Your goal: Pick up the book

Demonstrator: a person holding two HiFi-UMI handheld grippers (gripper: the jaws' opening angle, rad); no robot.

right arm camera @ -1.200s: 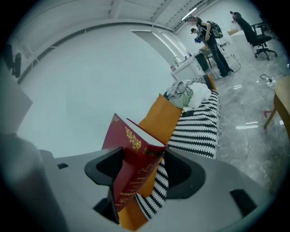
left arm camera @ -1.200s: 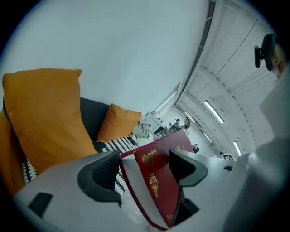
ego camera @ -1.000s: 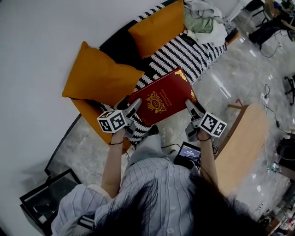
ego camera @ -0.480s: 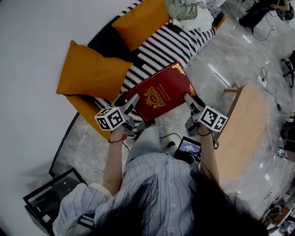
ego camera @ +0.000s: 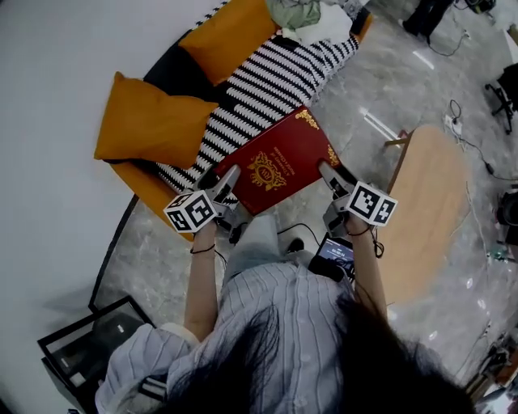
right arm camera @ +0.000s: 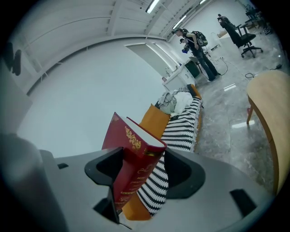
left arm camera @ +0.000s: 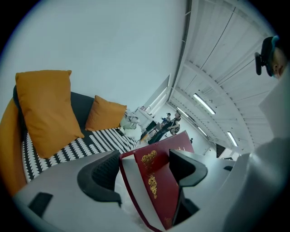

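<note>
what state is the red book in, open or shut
Shut. The red book shows its whole front cover with the gold crest, and the left gripper view shows the page block sandwiched between both covers.

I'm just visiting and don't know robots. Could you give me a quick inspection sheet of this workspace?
Surface: sofa with a striped cover; nothing lies on its near part.
Job's things: red book, held up over the sofa's front edge.
Clutter: two orange cushions; clothes at the sofa's far end.
Grippers: left gripper and right gripper each closed on a near corner of the book.
Cables: cable on the floor by the person's legs; more at far right.
Surroundings: wooden table to the right, white wall to the left.
</note>
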